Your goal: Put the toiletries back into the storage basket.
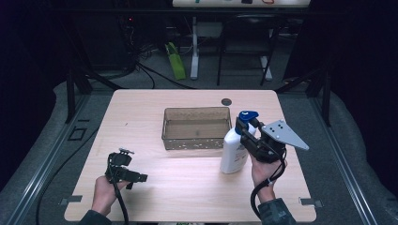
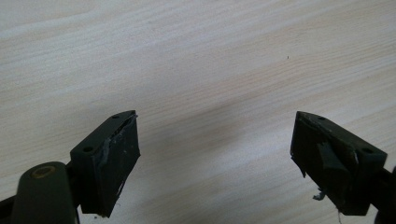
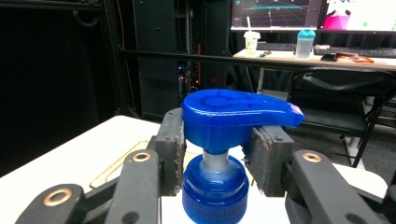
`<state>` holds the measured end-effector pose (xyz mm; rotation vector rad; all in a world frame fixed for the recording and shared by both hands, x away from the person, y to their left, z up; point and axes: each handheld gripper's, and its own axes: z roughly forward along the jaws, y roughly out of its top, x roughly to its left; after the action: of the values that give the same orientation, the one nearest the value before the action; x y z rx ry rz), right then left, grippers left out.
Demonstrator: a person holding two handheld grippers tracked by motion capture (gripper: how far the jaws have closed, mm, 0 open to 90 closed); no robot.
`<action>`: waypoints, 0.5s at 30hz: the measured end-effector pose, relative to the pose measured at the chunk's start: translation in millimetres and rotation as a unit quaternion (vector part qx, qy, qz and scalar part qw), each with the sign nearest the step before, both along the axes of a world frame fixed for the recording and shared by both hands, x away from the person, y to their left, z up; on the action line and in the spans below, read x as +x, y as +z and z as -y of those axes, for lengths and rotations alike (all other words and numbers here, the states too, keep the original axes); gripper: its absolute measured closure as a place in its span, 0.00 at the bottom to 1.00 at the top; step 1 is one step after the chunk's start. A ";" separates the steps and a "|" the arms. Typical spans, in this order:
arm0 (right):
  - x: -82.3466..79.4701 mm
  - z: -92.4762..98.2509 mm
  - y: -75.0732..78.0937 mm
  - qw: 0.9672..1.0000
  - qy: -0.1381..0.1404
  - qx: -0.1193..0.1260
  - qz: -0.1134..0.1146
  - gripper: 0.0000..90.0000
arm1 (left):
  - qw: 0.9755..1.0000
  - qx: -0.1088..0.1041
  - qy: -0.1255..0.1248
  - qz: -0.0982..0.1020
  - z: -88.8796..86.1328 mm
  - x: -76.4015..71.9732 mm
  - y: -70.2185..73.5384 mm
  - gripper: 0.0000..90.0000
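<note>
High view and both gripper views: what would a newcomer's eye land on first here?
First, the white pump bottle with its blue pump head, standing right of centre on the wooden table, with the right hand-held gripper clamped at its neck. Next, the translucent brown basket just behind and left of it. The left hand-held gripper rests open at the near left.

The bottle (image 1: 233, 152) is white with a blue pump (image 3: 233, 114) and blue collar. The tray (image 1: 196, 142) is translucent brown. The table (image 1: 187, 187) is pale wood-grain. Both grippers, left (image 1: 123, 151) and right (image 1: 245, 127), are black; the right one's plate is grey.
</note>
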<state>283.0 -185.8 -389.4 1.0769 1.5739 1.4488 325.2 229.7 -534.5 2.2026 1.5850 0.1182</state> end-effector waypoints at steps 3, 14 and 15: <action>0.0 0.2 2.0 1.000 0.000 0.001 0.001 0.66 | 1.000 -0.001 0.002 0.001 0.0 0.1 0.0 0.17; -0.2 0.9 13.5 1.000 0.001 0.003 0.009 0.66 | 1.000 -0.001 0.002 0.001 -0.1 0.3 -0.2 0.17; -0.2 0.9 13.5 1.000 0.001 0.003 0.009 0.66 | 1.000 -0.001 0.002 0.001 -0.1 0.3 -0.1 0.17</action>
<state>282.8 -186.7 -375.9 1.0635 1.5593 1.4627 325.5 229.8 -534.6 2.1985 1.5876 0.1191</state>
